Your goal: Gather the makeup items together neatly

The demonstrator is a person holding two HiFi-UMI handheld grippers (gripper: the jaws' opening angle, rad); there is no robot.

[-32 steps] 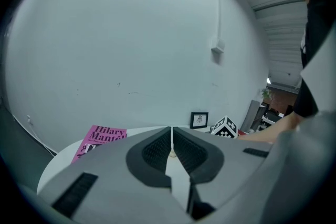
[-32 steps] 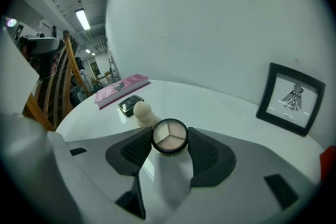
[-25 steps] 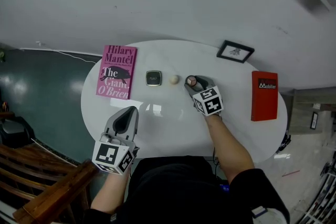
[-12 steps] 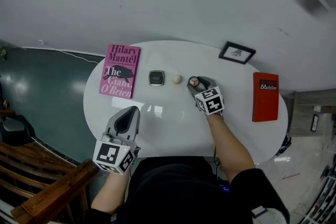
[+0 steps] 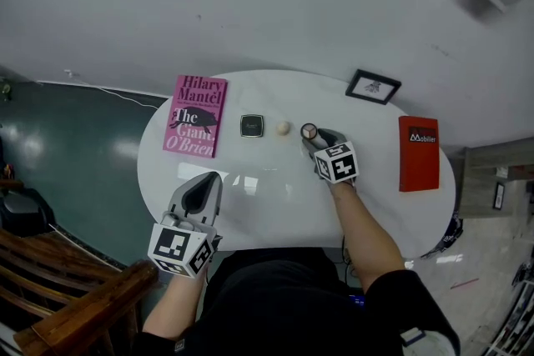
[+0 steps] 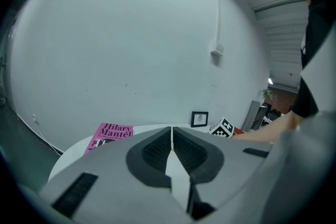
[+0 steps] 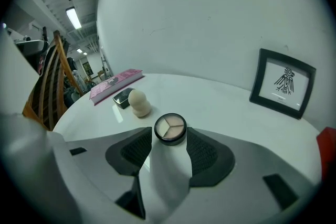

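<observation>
On the round white table [image 5: 275, 196] a small black square compact [image 5: 252, 126] and a beige makeup sponge [image 5: 284, 128] lie in a row right of a pink book. My right gripper [image 5: 310, 134] is just right of the sponge, shut on a round eyeshadow compact [image 7: 169, 127] held at its tips, its pale pans facing up. In the right gripper view the sponge [image 7: 138, 103] and the black compact [image 7: 124, 97] lie ahead to the left. My left gripper [image 5: 200, 184] hovers by the table's near left edge, shut and empty, jaws meeting [image 6: 171, 131].
The pink book [image 5: 195, 115] lies at the left of the table. A small framed picture [image 5: 373, 86] stands at the back right and a red book [image 5: 418, 152] lies at the right edge. A wooden chair [image 5: 75, 304] stands at the lower left.
Only the head view has shifted slightly. Both grippers and the items keep their places.
</observation>
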